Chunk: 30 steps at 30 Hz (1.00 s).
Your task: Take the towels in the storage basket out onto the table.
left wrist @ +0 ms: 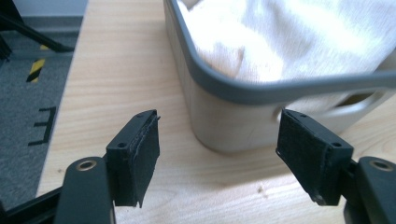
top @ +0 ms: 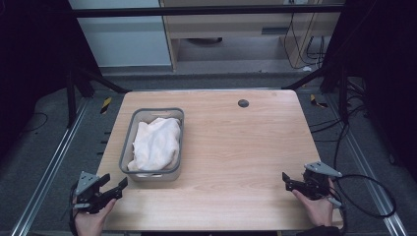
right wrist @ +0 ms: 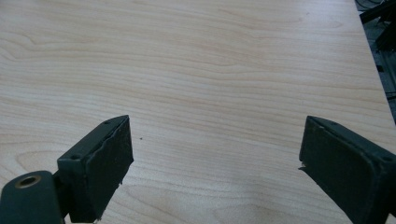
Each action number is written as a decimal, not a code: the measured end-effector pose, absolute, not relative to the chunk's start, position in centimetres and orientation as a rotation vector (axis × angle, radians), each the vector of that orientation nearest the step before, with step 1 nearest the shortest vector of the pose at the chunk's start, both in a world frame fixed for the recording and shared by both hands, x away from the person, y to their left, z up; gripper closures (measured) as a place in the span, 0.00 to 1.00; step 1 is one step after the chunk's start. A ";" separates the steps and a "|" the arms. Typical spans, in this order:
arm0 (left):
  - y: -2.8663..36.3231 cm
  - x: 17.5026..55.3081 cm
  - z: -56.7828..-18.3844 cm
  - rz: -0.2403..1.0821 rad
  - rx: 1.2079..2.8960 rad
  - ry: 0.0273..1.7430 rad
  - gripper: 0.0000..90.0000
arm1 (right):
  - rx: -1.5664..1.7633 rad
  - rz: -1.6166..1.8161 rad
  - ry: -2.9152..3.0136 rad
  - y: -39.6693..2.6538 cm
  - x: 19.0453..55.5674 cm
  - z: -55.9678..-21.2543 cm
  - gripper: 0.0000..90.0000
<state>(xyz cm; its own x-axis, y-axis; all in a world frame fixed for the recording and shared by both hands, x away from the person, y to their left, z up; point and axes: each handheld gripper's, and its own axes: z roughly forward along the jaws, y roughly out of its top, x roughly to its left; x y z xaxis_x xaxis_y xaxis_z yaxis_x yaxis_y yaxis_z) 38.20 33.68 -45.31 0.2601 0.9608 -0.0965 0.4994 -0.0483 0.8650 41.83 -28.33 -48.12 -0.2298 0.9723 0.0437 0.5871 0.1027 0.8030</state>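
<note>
I am holding the left gripper [top: 114, 186] at the near left corner of the table [top: 246, 147], and in its own view its jaws are standing wide apart with nothing between them, just in front of the near end wall of the basket [left wrist: 224, 126]. My left hand [top: 91, 219] is running off the bottom edge of the high view, so I am seeing only part of it. The right gripper [top: 290, 183] is sitting near the right front edge, gripped by my right hand [top: 319, 209]; in its own view its jaws are also spread wide over bare wood, and the right-hand jaw is being cut off by the frame's corner. A black cable [top: 366, 196] is looping off the table's right side.

Farther in, the grey-rimmed basket [top: 129, 142] is standing on the left half of the table, its near end just beyond the left gripper. A crumpled white cloth [top: 156, 142] is lying inside it, bunched so I am unable to make out its shape or how much is underneath. In the left gripper view the basket's far end and most of the cloth [left wrist: 289, 37] are running out of frame, and a handle slot [left wrist: 355, 100] is only partly showing.

Beyond, a small dark round fitting [top: 243, 103] is sitting near the table's far edge; I cannot tell what it is.
</note>
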 end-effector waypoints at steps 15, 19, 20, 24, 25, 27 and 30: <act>32.9 38.8 -41.3 0.712 1.677 1.277 0.32 | 1.507 0.984 1.868 -28.1 42.0 -48.1 0.12; 32.6 39.3 -40.3 0.710 1.679 1.251 0.32 | 1.504 0.984 1.860 -28.1 42.1 -48.0 0.11; 32.4 39.5 -40.0 0.707 1.681 1.242 0.32 | 1.500 0.982 1.860 -28.1 42.1 -48.0 0.11; 31.6 40.2 -39.1 0.703 1.703 1.217 0.32 | 1.509 0.975 1.855 -28.1 42.0 -48.0 0.11; 31.3 40.4 -38.8 0.703 1.704 1.209 0.32 | 1.510 0.975 1.853 -28.1 42.0 -48.0 0.11; 30.8 40.9 -38.5 0.694 1.712 1.203 0.31 | 1.510 0.974 1.853 -28.2 42.0 -48.0 0.11; 29.7 41.7 -37.9 0.686 1.735 1.186 0.30 | 1.510 0.971 1.853 -28.2 42.1 -48.0 0.11</act>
<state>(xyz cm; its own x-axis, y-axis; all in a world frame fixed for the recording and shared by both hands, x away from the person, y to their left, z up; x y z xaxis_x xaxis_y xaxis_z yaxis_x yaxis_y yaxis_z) 41.73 29.75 -37.90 0.3864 0.9214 -0.0411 0.4238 -0.1378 0.8952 42.10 -28.19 -48.00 -0.2143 0.9765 0.0238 0.5758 0.1066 0.8106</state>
